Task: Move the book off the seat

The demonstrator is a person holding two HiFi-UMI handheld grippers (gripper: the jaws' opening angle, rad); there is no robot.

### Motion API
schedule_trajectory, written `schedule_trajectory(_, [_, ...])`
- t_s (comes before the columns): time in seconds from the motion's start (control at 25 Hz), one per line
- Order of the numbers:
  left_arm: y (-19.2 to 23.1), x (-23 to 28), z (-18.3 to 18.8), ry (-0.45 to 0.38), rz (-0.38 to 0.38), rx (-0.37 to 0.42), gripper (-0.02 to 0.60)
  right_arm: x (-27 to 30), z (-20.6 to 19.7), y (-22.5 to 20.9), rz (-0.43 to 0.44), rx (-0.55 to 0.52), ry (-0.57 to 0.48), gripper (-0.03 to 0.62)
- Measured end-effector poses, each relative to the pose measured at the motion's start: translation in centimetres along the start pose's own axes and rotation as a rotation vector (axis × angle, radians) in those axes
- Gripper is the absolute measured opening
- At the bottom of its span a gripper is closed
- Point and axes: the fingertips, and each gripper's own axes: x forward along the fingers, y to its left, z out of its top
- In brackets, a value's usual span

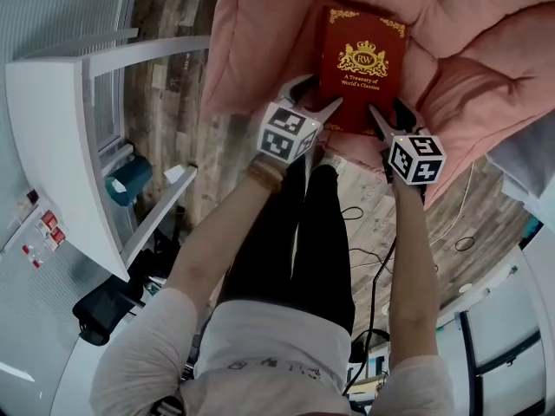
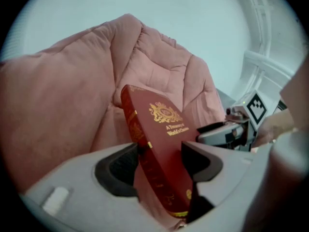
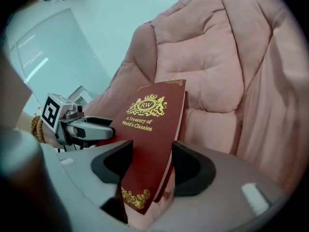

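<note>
Book (image 1: pixel 362 68) cover reads "RW, A Treasury of World's Classics".

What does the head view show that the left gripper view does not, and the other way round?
Only the head view: the person's legs, the wooden floor and loose cables. Only the left gripper view: the spine, seen between the jaws of the left gripper. Both: the red book, the pink padded seat and the right gripper.
</note>
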Motion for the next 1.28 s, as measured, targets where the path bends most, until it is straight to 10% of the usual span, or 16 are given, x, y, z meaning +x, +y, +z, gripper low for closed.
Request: schedule_trajectory(1.28, [-19.2, -29.5, 26.3, -0.275, 0.008, 0.135, 0.285, -31.8, 20.3, 22.3, -0.066, -0.139, -0.294, 0.25])
